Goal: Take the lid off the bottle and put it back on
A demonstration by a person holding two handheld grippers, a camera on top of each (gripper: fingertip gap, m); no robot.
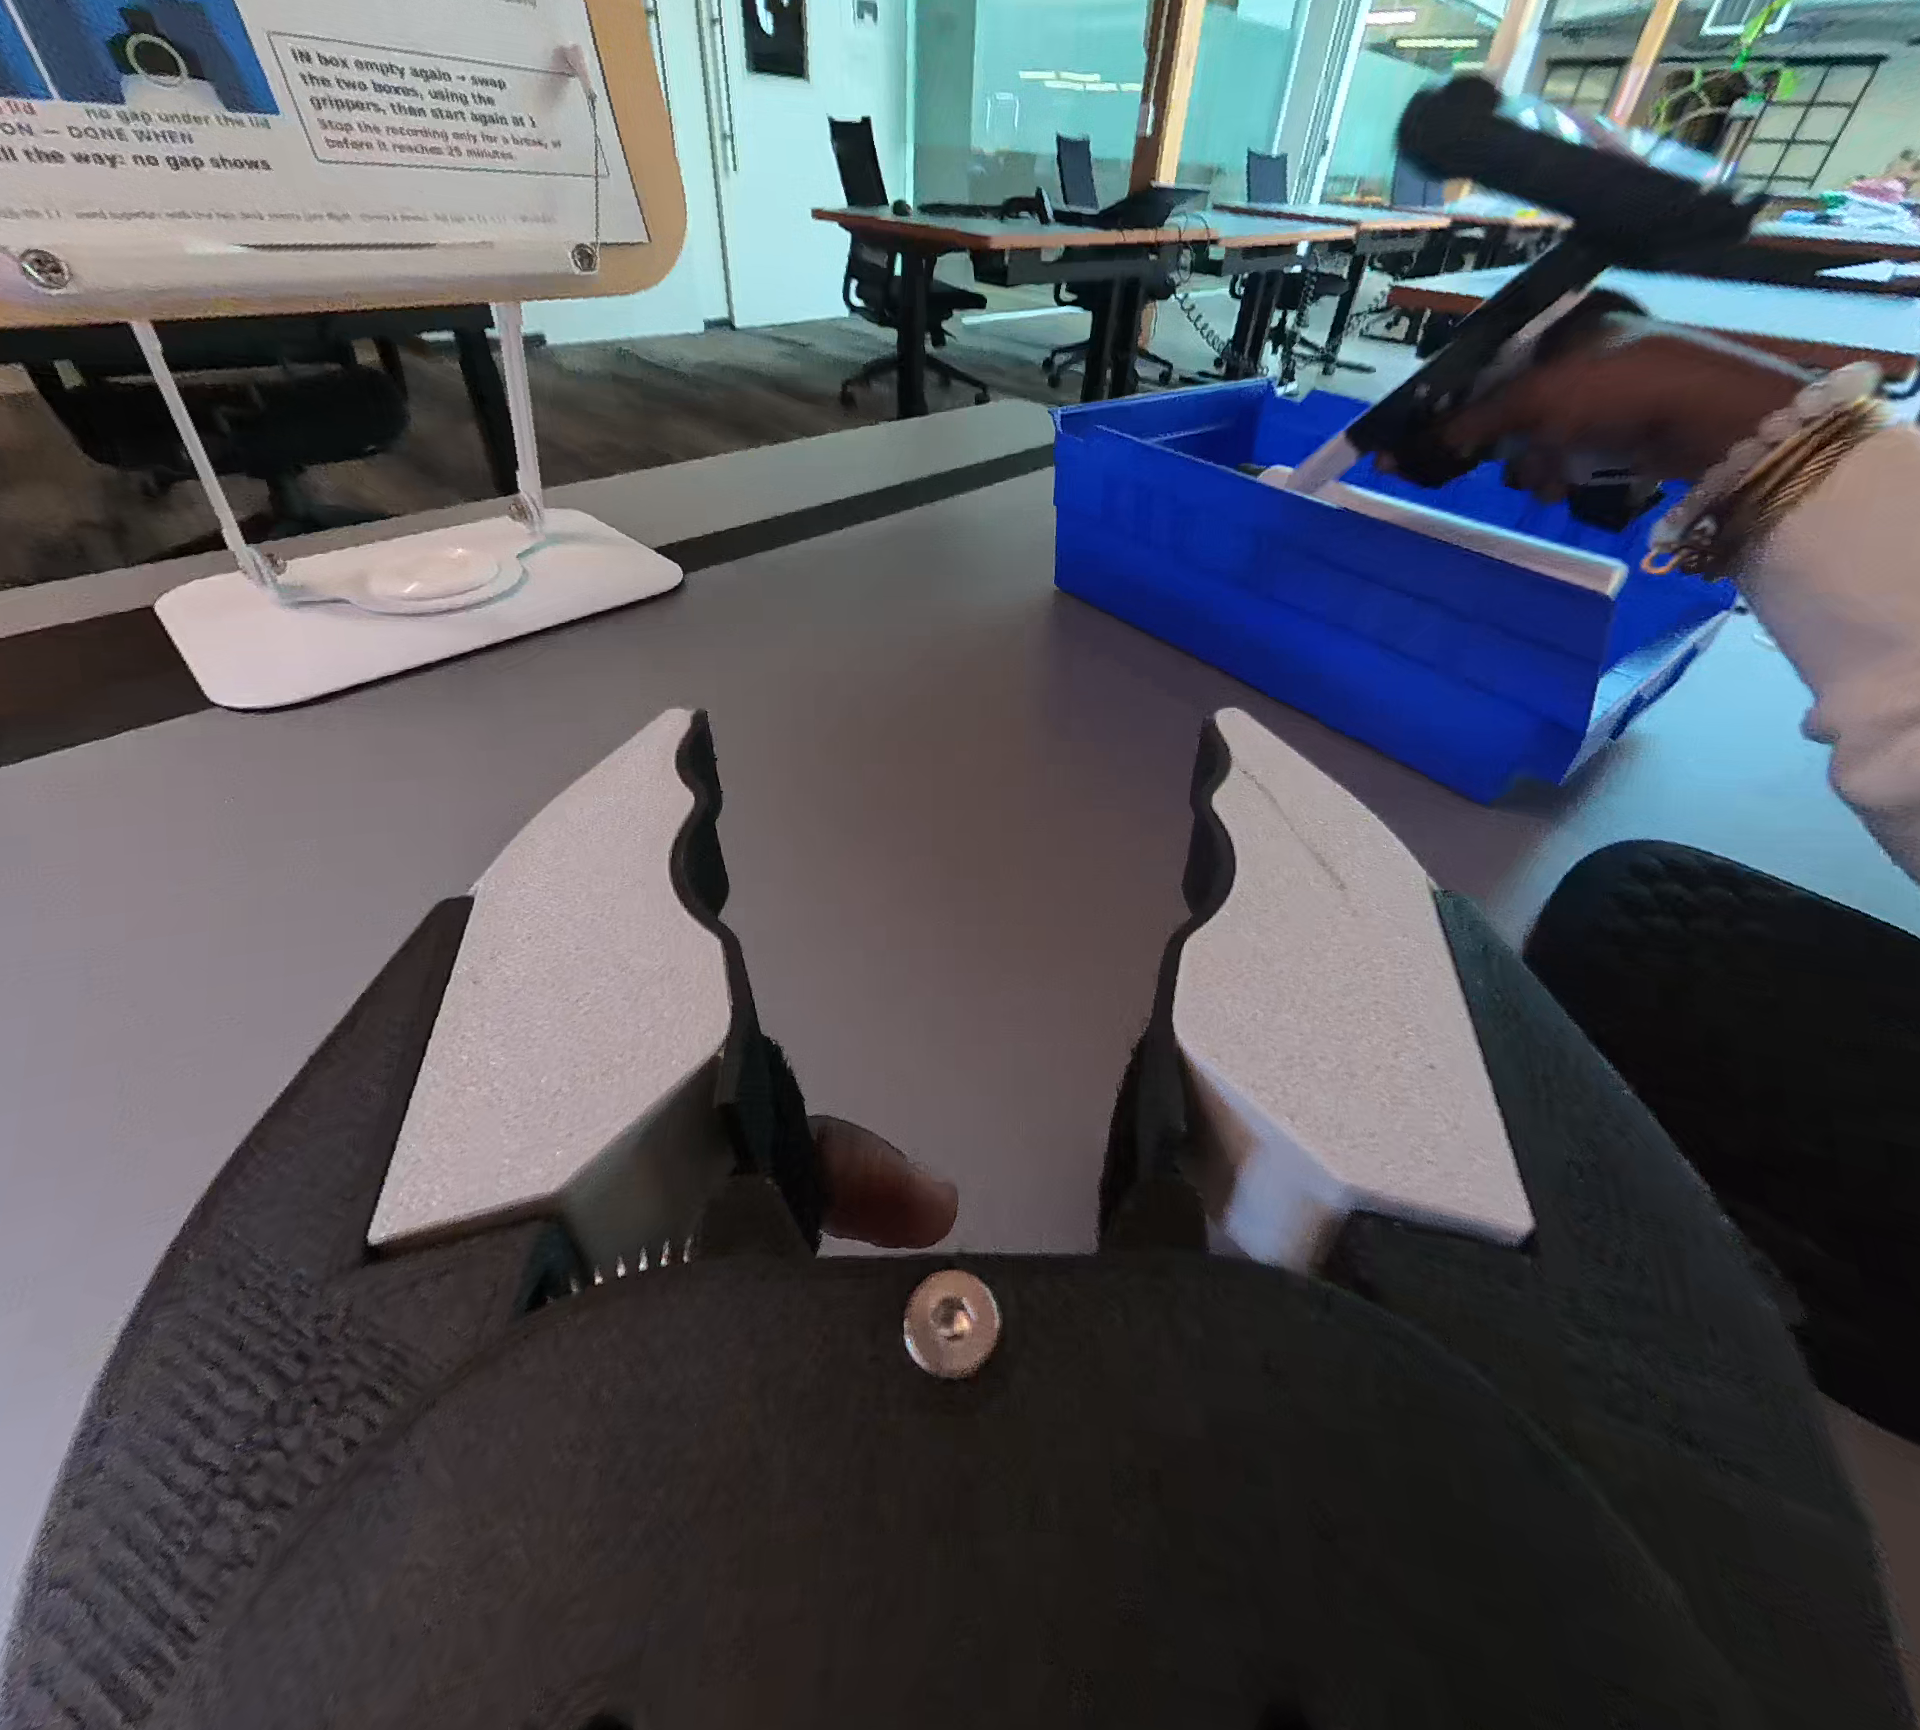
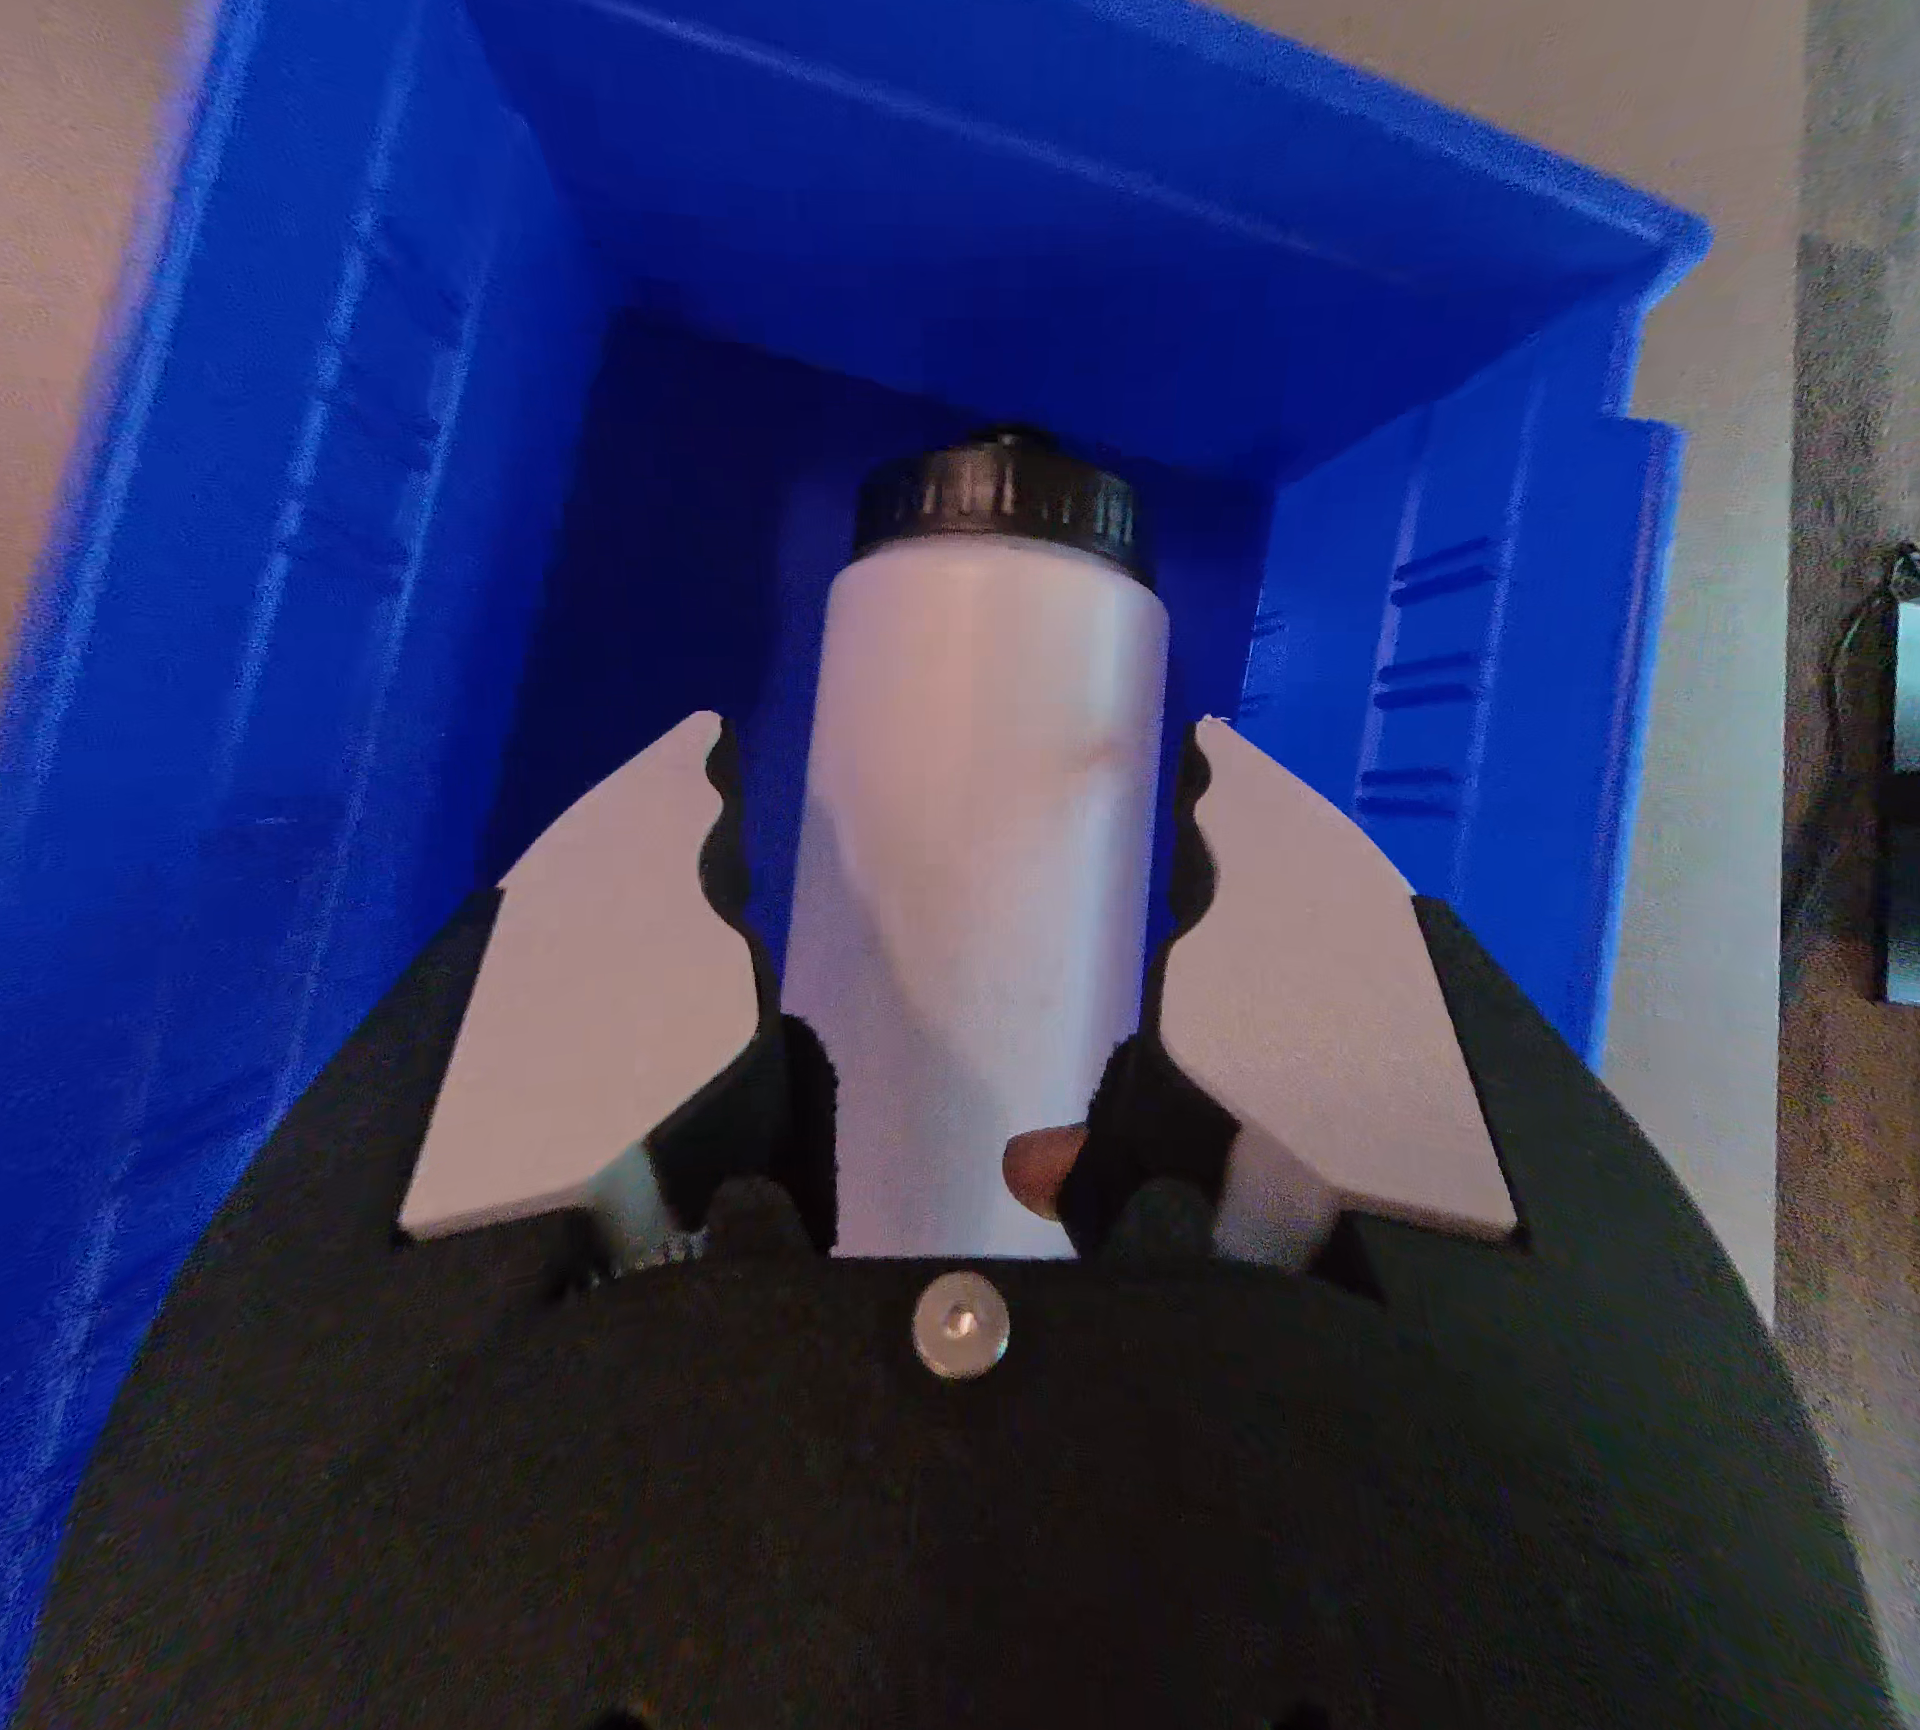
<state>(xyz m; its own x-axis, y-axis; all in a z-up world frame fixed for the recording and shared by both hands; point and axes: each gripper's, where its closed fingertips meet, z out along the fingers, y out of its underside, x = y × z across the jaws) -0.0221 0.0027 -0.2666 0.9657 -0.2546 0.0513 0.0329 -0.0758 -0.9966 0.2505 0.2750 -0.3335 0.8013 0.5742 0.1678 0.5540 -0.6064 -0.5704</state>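
The bin [image 1: 1351, 641] sits on the table [image 1: 935, 693], to the right of the sign stand [image 1: 416, 600]. Inside the bin lies the bottle [image 2: 977, 849], its lid [image 2: 1003, 501] pointing toward the bin's far wall.

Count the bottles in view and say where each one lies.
1: a white bottle with black lid lying in the blue bin, between the right gripper fingers. Others may be hidden.

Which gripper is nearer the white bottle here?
Right. The right gripper is down in the blue bin, its open fingers on either side of the white bottle. The left gripper is open over the table, well away from the bin.
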